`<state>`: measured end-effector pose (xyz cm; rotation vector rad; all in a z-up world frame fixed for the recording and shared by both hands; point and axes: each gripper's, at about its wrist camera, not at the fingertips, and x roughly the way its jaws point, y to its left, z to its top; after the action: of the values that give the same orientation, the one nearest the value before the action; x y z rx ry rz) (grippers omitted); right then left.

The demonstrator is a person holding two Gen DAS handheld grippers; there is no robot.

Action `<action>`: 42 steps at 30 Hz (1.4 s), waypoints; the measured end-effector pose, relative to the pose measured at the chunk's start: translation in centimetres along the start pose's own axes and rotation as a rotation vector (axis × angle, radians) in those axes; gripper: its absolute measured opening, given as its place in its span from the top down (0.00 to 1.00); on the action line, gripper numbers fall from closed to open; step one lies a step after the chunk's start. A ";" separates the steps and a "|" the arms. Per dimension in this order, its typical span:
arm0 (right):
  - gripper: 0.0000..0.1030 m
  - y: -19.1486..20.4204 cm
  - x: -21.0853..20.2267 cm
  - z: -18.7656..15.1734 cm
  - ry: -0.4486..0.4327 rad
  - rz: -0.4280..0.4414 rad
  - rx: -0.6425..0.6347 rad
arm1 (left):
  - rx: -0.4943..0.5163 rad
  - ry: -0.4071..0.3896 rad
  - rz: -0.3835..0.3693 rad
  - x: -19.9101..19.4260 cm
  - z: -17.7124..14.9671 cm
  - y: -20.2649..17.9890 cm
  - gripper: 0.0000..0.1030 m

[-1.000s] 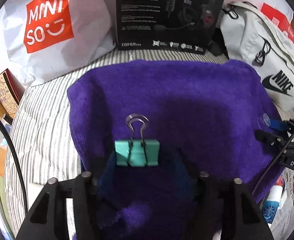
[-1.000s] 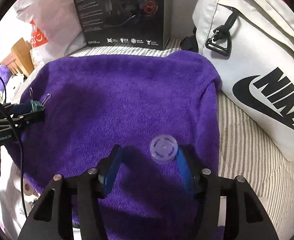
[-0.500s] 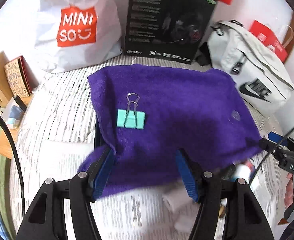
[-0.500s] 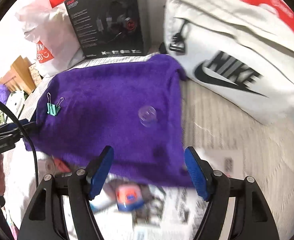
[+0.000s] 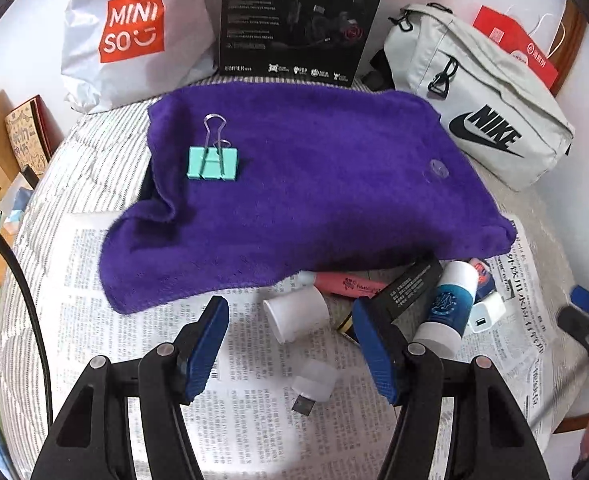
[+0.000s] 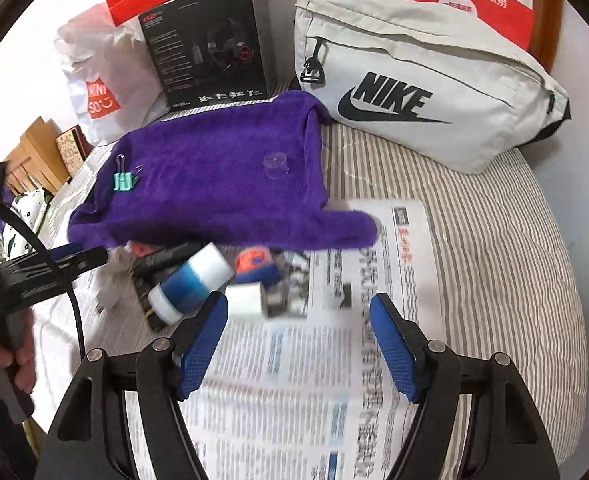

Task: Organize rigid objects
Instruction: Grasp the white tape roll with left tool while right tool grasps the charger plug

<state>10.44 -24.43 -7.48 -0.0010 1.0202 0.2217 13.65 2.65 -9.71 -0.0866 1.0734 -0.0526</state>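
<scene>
A teal binder clip (image 5: 212, 162) lies on the left of a purple towel (image 5: 318, 184), and a clear plastic cap (image 5: 438, 169) lies on its right; both show in the right wrist view, clip (image 6: 125, 181) and cap (image 6: 275, 163). Small items lie on newspaper (image 5: 230, 360) at the towel's near edge: a white cup (image 5: 296, 316), a blue-and-white bottle (image 5: 448, 304), a black box (image 5: 410, 286), a white charger (image 5: 484, 314) and a small USB piece (image 5: 314, 384). My left gripper (image 5: 290, 344) is open and empty above the newspaper. My right gripper (image 6: 299, 340) is open and empty, near the charger (image 6: 246, 300).
A white Nike bag (image 5: 482, 96), a black headset box (image 5: 298, 16) and a Miniso bag (image 5: 130, 32) stand behind the towel. The striped bed cover (image 6: 494, 240) spreads to the right. Wooden and paper things (image 5: 2, 136) sit at the left edge.
Both grippers have pulled back from the towel toward the near edge, leaving the clip and the cap lying on it. The newspaper and the small items have come into view.
</scene>
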 end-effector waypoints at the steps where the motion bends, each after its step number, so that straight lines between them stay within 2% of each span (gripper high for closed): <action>1: 0.29 0.1 -0.3 -0.4 -0.004 0.000 -0.002 | -0.003 0.006 0.008 0.3 0.0 -0.1 0.39; 7: 0.28 1.0 -1.1 -1.9 -0.017 -0.009 -0.039 | -0.008 0.017 0.054 1.6 -0.5 0.2 0.39; 15: 0.28 1.6 -1.1 -3.1 -0.034 0.027 -0.039 | -0.014 -0.004 0.026 2.4 -0.8 0.7 0.40; 19: 0.28 1.7 -1.0 -3.5 -0.039 0.039 -0.041 | 0.004 -0.006 0.043 2.4 -0.9 0.7 0.46; 23: 0.28 1.6 -0.5 -3.7 -0.038 0.015 -0.044 | 0.014 -0.007 0.037 2.1 -1.1 0.9 0.53; 28: 0.28 0.8 0.5 -3.4 -0.019 0.080 0.009 | 0.005 -0.013 0.018 1.7 -1.1 1.4 0.56; 32: 0.28 0.8 1.0 -3.3 -0.020 0.073 0.006 | 0.020 -0.016 0.014 2.0 -1.0 1.2 0.56; 34: 0.28 0.9 1.2 -3.3 -0.021 0.081 -0.006 | 0.039 -0.025 0.004 2.2 -0.9 0.8 0.61; 37: 0.28 1.1 1.6 -3.3 -0.019 0.069 -0.028 | 0.043 -0.030 -0.002 2.5 -0.8 0.7 0.63; 39: 0.28 1.4 2.0 -3.2 -0.023 0.069 -0.036 | 0.053 -0.037 0.015 2.6 -0.8 0.7 0.68; 42: 0.28 1.9 2.8 -3.0 -0.021 0.081 -0.039 | 0.050 -0.040 -0.005 2.4 -0.9 0.8 0.69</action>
<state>8.96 -22.42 -11.21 0.0072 0.9959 0.3147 14.05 3.22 -12.30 -0.0446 1.0310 -0.0818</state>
